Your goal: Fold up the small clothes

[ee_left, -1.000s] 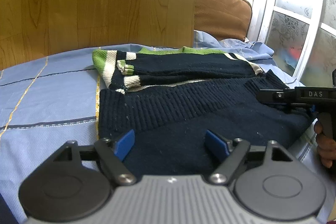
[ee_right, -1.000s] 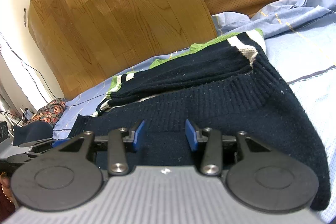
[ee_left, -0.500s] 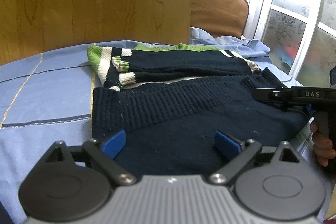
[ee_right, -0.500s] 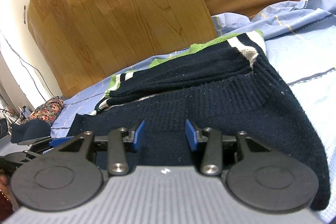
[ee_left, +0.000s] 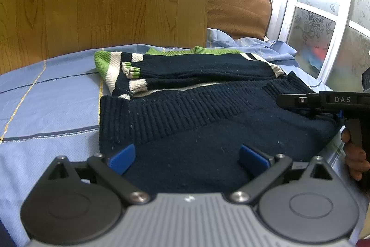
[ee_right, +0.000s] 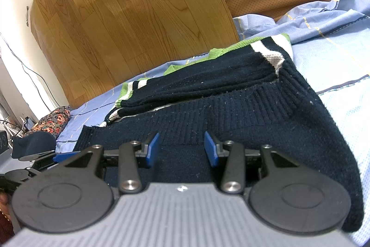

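Observation:
A small navy knit sweater (ee_left: 196,112) with green and white striped cuffs and collar lies on the blue bedsheet (ee_left: 46,108), its bottom half folded up over the sleeves. My left gripper (ee_left: 188,154) is open over the sweater's near left edge, its blue pads wide apart and holding nothing. My right gripper (ee_right: 181,149) is open over the near right part of the sweater (ee_right: 231,108), pads apart and empty. The right gripper also shows at the right edge of the left wrist view (ee_left: 323,101), and the left one at the far left of the right wrist view (ee_right: 46,156).
A wooden headboard (ee_left: 104,4) stands behind the bed, with a brown cushion (ee_left: 238,10) beside it and a window (ee_left: 323,27) to the right. A floral pillow (ee_right: 50,119) and a dark cloth (ee_right: 34,142) lie at the bed's left end. The sheet is rumpled (ee_right: 323,22) near the cushion.
My left gripper's jaws have opened wider and it has shifted slightly over the sweater's near edge. The right gripper has barely moved.

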The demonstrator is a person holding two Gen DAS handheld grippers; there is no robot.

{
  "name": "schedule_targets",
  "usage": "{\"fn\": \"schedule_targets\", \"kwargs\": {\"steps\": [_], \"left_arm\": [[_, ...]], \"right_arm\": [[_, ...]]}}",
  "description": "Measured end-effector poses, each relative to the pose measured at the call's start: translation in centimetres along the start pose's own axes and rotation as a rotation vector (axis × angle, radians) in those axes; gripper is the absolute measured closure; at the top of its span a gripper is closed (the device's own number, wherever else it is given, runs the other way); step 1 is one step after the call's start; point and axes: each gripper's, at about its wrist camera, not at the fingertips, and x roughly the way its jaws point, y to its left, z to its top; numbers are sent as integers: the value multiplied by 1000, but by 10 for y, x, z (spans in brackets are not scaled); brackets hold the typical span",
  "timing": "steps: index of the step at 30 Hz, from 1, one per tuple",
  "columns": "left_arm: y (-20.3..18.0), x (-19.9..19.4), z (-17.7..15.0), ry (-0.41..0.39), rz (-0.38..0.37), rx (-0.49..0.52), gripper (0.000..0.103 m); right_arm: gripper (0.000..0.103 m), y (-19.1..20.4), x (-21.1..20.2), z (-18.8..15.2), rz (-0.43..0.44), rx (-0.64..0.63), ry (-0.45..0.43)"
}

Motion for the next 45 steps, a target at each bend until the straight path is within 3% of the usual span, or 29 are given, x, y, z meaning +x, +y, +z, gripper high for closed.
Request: {"fn": "schedule_targets", "kwargs": {"steps": [45], "left_arm": [[4, -4, -1, -10, -38, -22, 0]], "right_arm": [[56, 2, 1, -1, -7, -11, -2]]}}
